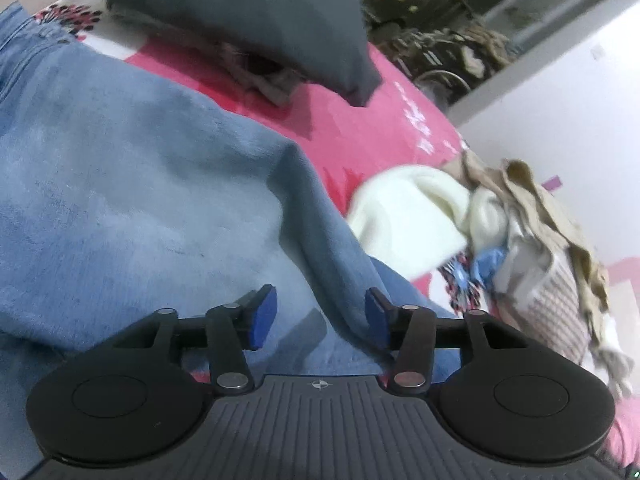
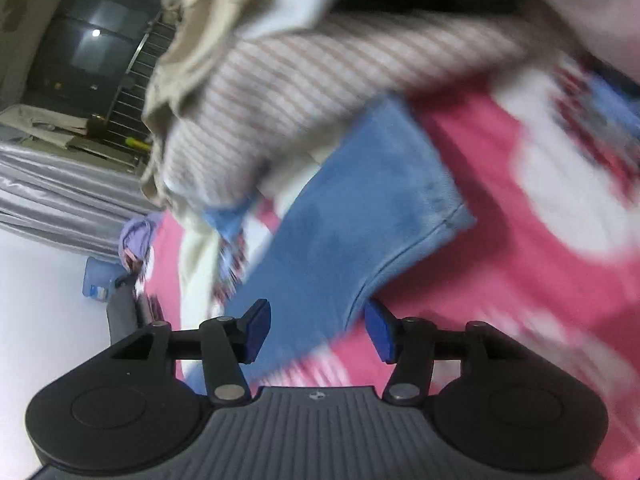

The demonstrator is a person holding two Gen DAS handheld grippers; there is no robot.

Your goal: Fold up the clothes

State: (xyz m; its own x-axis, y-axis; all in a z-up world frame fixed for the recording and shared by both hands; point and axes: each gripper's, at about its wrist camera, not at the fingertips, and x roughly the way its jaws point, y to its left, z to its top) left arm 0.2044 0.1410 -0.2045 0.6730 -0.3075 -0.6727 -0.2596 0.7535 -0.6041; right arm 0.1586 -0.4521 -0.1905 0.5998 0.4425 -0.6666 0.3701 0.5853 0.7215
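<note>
A light blue garment (image 1: 120, 200) lies spread over the pink patterned bedspread (image 1: 360, 120). My left gripper (image 1: 320, 316) hovers just above it, jaws apart; a raised fold of the blue cloth runs between the blue pads without being pressed. In the right wrist view, a blue leg with a stitched hem (image 2: 352, 220) lies slantwise on the bedspread (image 2: 500, 260). My right gripper (image 2: 319, 330) is open over its near end, nothing pinched. The picture there is blurred.
A heap of clothes sits at the bed's edge: white fleece (image 1: 404, 216), a striped garment (image 1: 556, 312) (image 2: 300, 92), beige cloth (image 1: 532, 200) (image 2: 188, 40). A grey pillow (image 1: 248, 16) lies at the far end. Off the bed stand a grey curtain (image 2: 60, 192) and a blue bottle (image 2: 96, 280).
</note>
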